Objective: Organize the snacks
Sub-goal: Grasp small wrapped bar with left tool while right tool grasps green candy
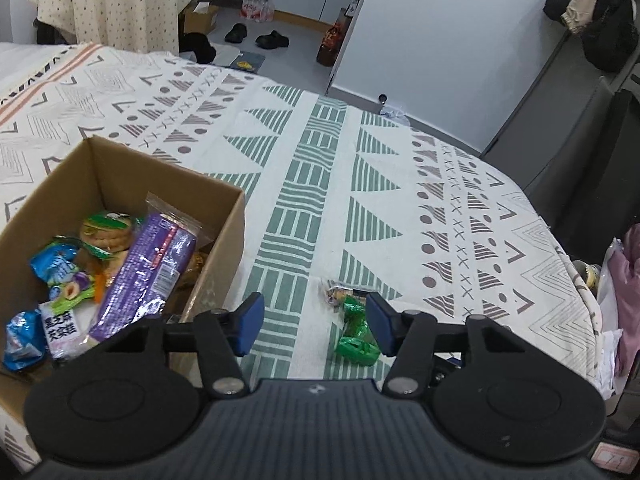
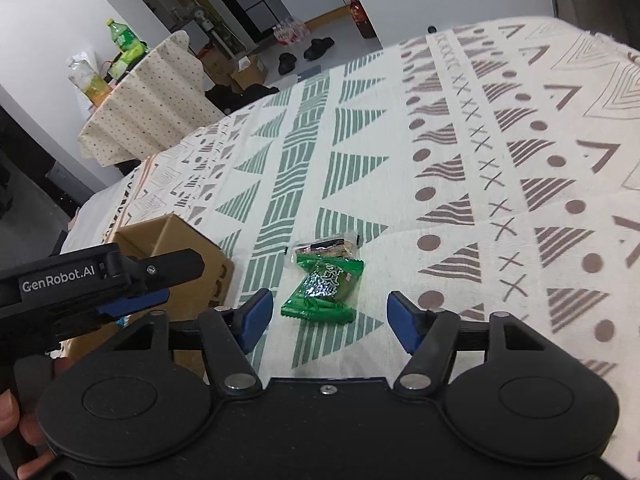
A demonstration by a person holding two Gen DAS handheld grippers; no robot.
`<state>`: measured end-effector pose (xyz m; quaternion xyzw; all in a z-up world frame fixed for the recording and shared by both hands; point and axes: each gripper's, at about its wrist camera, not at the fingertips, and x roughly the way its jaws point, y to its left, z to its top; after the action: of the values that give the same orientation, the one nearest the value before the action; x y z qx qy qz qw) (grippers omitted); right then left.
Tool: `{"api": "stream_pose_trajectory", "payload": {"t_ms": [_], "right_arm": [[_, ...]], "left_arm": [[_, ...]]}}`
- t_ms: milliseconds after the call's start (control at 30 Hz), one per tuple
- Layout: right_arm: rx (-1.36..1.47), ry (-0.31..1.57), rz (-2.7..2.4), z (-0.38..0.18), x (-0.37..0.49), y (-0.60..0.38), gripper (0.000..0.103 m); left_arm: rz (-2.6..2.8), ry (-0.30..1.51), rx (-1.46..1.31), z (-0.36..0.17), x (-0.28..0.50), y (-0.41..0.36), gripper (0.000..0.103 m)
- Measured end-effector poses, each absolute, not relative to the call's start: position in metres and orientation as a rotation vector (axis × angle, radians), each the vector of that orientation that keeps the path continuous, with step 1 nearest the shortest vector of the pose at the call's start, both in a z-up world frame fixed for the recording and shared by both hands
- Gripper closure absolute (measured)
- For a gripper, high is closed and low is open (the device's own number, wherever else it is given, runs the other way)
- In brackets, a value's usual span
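2 spread hand-held grippers (image 1: 314, 324) (image 2: 330, 316), green snack packet (image 2: 322, 290) between, clear-wrapped snack (image 2: 326, 246) half hidden behind.

Open cardboard box (image 1: 216, 216), at left, holds several snack packets, among them a long purple pack (image 1: 148, 272) leaning on its right wall. Right of it, on the cloth, lie a green packet (image 2: 324, 290) and, touching its far end, a clear-wrapped bar (image 2: 326, 246).

This looks like a lived-in home room; a patterned tablecloth (image 1: 360, 184) covers the work table; at eleven o'clock a second table wears a dotted cloth (image 1: 116, 4); at twelve o'clock shoes (image 1: 272, 40) lie on the floor; at two o'clock clothes (image 1: 596, 8) hang.
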<state>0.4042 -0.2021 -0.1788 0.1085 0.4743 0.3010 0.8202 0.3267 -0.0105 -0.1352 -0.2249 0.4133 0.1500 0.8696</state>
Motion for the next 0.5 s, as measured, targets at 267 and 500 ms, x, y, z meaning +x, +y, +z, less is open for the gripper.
{"api": "stream_pose_trajectory", "payload": {"t_ms": [267, 500], "right_arm": [[0.289, 1.052, 0.628, -0.203, 0.422, -0.185, 0.045], [0.254, 1.098, 0.636, -0.223, 0.428, -0.172, 0.072]], "left_arm": [[0.303, 0.890, -0.493, -0.151, 0.349, -0.006, 0.048], [0.275, 0.932, -0.490, -0.171, 0.369, -0.010, 0.048]]}}
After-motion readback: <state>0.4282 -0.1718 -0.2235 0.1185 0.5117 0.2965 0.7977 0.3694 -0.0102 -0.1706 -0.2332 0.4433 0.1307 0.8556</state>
